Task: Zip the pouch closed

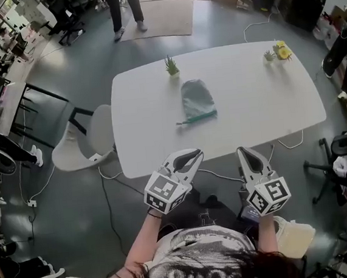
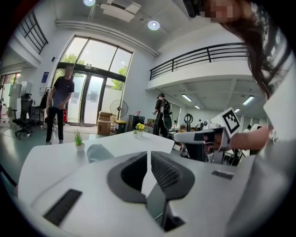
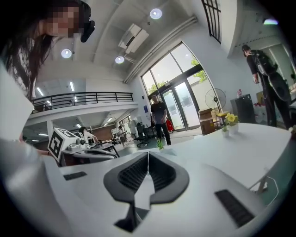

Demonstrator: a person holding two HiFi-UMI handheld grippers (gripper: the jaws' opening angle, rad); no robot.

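A teal pouch [image 1: 196, 99] lies flat near the middle of the white table [image 1: 249, 103], its zipper edge [image 1: 196, 119] facing me. Both grippers hang in the air on my side of the table's front edge, well short of the pouch. The left gripper [image 1: 194, 156] has its fingertips together with nothing between them. The right gripper [image 1: 246, 151] is likewise shut and empty. In the left gripper view, the shut left gripper [image 2: 149, 155] points over the table toward the pouch [image 2: 99, 152], with the right gripper [image 2: 203, 136] beside it. In the right gripper view, the right gripper [image 3: 148, 155] is shut.
A small green plant [image 1: 171, 66] stands just behind the pouch, and a pot of yellow flowers [image 1: 282, 51] sits at the far right corner. A white chair [image 1: 91, 140] stands at the table's left, a black office chair [image 1: 346, 161] at the right. A person [image 1: 126, 11] stands beyond.
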